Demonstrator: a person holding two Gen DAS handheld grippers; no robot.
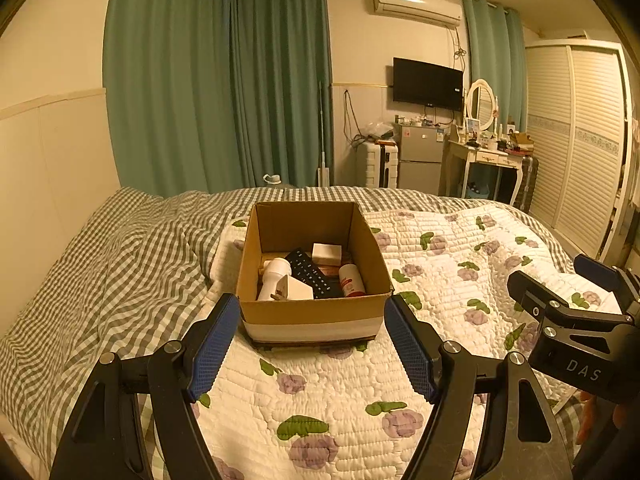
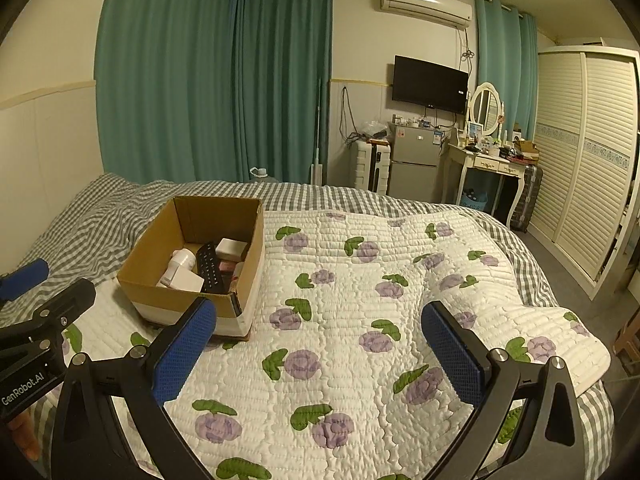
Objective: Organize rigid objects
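Note:
An open cardboard box [image 1: 312,312] stands on the flowered quilt [image 1: 320,400]; it also shows in the right wrist view [image 2: 160,280]. Inside lie a black remote [image 1: 312,274], a white bottle [image 1: 273,276], a white plug adapter [image 1: 294,290], a white box [image 1: 326,254] and a red-labelled bottle [image 1: 351,280]. My left gripper [image 1: 312,344] is open and empty, just in front of the box. My right gripper [image 2: 320,344] is open and empty over the quilt, right of the box. Each gripper shows at the edge of the other's view.
The bed has a grey checked sheet [image 1: 100,280] at left and back. Beyond the bed stand green curtains [image 1: 220,80], a small fridge [image 1: 420,156], a dressing table [image 1: 486,160] and a louvred wardrobe [image 1: 580,140].

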